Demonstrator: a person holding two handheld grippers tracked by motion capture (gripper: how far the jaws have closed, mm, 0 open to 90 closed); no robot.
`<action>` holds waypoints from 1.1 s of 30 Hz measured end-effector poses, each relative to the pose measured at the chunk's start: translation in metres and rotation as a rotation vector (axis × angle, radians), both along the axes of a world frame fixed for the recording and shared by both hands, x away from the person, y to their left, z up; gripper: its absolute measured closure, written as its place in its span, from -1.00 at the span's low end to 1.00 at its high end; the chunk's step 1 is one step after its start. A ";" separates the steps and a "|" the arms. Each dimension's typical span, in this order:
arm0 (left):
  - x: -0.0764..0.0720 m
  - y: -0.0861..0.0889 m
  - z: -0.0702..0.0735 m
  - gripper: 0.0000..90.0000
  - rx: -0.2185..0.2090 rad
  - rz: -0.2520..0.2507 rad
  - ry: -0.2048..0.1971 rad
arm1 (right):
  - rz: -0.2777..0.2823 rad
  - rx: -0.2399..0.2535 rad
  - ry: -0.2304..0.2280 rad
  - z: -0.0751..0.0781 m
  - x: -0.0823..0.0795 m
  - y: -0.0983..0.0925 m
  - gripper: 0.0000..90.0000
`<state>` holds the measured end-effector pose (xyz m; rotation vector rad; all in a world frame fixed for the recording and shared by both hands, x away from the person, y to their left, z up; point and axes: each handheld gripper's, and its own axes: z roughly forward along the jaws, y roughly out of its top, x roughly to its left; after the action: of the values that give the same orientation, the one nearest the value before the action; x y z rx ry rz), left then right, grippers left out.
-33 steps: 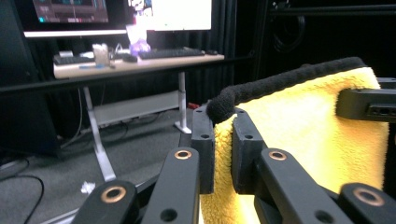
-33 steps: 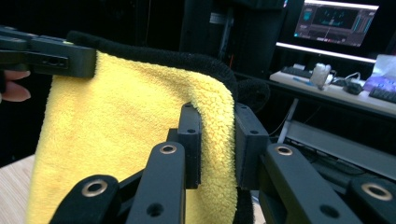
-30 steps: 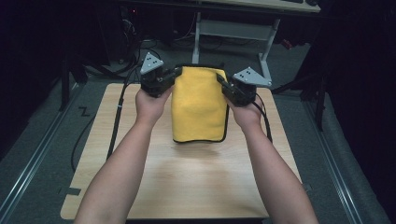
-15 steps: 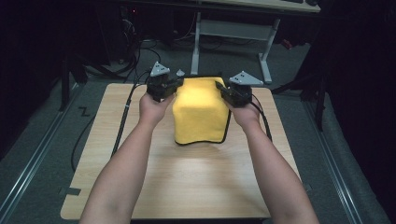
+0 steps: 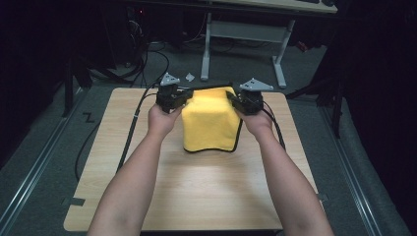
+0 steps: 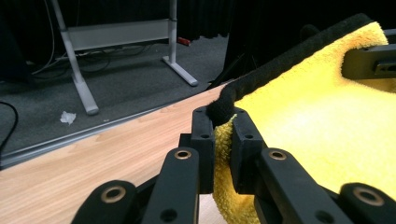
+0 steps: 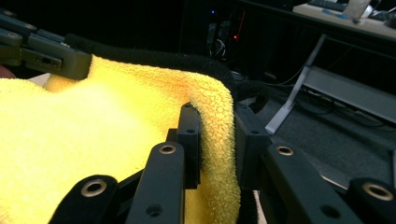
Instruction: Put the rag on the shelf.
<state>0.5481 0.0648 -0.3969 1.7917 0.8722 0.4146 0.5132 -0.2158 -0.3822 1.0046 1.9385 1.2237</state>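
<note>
1. Yellow microfibre cloth [image 5: 211, 120] with a black hem hangs between the two tools over the far half of the wooden worktop [image 5: 196, 191]; its lower edge looks to rest on the wood, near the middle.
2. Left hand-held gripper [image 5: 173, 97] is clamped on the cloth's upper left corner; in the left gripper view the hem sits pinched between its jaws. Right hand-held gripper [image 5: 244, 102] is clamped on the upper right corner, a fold of yellow pile squeezed between its jaws in the right gripper view.
3. Judging by the pose, the step in hand is laying or folding the cloth down onto the worktop. Both corners should stay level, so the top edge [image 6: 289, 60] runs straight.
4. Keep light tension between the hands; slack there would probably let the middle sag and crease.
5. Lower both corners together, towards the person or away, so the cloth settles flat and the hems line up.
6. Hold both grips firm until the corners rest on the wood; letting one go early would likely skew the fold.
</note>
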 end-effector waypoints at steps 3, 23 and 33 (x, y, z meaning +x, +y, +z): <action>0.000 0.000 -0.005 0.82 0.000 -0.004 0.006 | 0.007 0.002 0.014 -0.001 0.001 -0.001 0.69; -0.004 0.003 -0.031 0.82 0.005 -0.023 0.067 | 0.028 0.016 0.101 -0.017 0.010 -0.006 0.66; -0.004 0.009 -0.044 0.82 -0.011 -0.032 0.101 | 0.043 0.076 0.159 -0.033 0.014 -0.010 0.65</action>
<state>0.5440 0.0733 -0.4404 1.8262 0.9122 0.3003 0.5276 -0.2256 -0.4147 1.1351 2.0581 1.2841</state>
